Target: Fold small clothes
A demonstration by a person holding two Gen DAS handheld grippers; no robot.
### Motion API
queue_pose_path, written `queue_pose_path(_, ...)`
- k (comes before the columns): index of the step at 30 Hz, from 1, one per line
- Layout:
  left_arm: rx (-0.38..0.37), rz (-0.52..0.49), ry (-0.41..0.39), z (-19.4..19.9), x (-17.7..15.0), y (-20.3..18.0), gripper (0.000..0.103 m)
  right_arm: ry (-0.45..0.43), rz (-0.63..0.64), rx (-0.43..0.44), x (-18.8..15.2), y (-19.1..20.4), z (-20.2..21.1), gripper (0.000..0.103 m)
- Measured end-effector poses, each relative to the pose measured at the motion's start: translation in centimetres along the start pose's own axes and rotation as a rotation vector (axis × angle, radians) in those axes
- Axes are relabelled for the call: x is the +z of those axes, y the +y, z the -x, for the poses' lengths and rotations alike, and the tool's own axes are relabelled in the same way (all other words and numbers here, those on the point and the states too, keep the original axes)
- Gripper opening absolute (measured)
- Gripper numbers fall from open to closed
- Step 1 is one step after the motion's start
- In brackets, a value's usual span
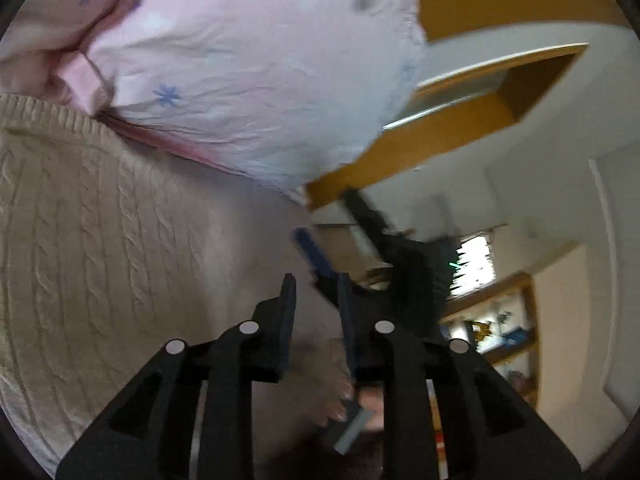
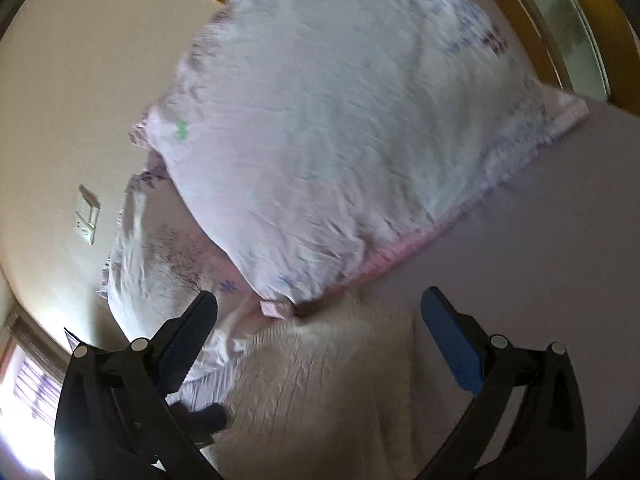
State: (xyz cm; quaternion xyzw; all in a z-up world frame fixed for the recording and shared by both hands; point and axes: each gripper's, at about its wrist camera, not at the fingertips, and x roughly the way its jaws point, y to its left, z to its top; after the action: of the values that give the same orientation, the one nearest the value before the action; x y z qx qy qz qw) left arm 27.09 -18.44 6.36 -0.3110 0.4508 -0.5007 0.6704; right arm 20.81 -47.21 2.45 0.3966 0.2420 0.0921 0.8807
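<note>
Right hand-held gripper (image 2: pixel 320 320) gapes over cream knit sweater (image 2: pixel 320 392); long axis unclear.

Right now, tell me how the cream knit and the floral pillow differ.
The cream knit is plain, thick and cable-ribbed; the floral pillow is smooth, wrinkled cotton printed with small flowers. The knit lies flat on the bed, while the pillow is plump and sits beyond it. The knit lies below the open right gripper; the pillow lies beyond its fingertips. Both are soft, pale fabrics on the same bed.
</note>
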Motion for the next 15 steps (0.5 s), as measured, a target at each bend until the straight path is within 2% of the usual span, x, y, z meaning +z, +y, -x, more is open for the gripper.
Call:
queue_pose_path(1, 0.014, -0.021, -0.055, 2.0, -0.2, -0.1, 0.023, 0.018, -0.013, 0.002, 0.0, -0.4, -0.1, 0.102)
queue_pose_path(2, 0.033, -0.031, -0.092, 3.2, 0.2, 0.1, 0.033, 0.065, -0.033, 0.006, 0.2, -0.9, -0.5, 0.102)
queue_pose_path(4, 0.144, -0.049, -0.204, 7.3, -0.2, 0.9, 0.047, 0.147, -0.032, -0.007, -0.1, -0.9, -1.6, 0.102)
queue_pose_path(5, 0.213, -0.049, -0.228, 8.3, -0.3, 1.4, 0.051, 0.200, -0.018, -0.028, -0.5, -0.7, -2.4, 0.102)
queue_pose_path(6, 0.315, -0.043, -0.238, 9.7, -0.7, 2.3, 0.051, 0.247, -0.005, -0.052, -1.0, -0.7, -3.2, 0.102)
queue_pose_path(8, 0.439, -0.014, -0.217, 10.9, -1.8, 3.8, 0.054, 0.336, 0.020, -0.106, -2.0, -0.4, -4.8, 0.102)
queue_pose_path(10, 0.503, 0.015, -0.170, 10.6, -2.4, 5.3, 0.055, 0.396, 0.041, -0.137, -2.9, -0.2, -6.0, 0.102)
queue_pose_path(12, 0.518, 0.046, -0.122, 10.1, -2.5, 6.7, 0.057, 0.429, 0.062, -0.156, -3.7, -0.1, -6.7, 0.102)
queue_pose_path(15, 0.490, 0.053, -0.104, 9.8, -3.3, 7.2, 0.063, 0.455, 0.086, -0.181, -4.5, -0.2, -7.4, 0.102)
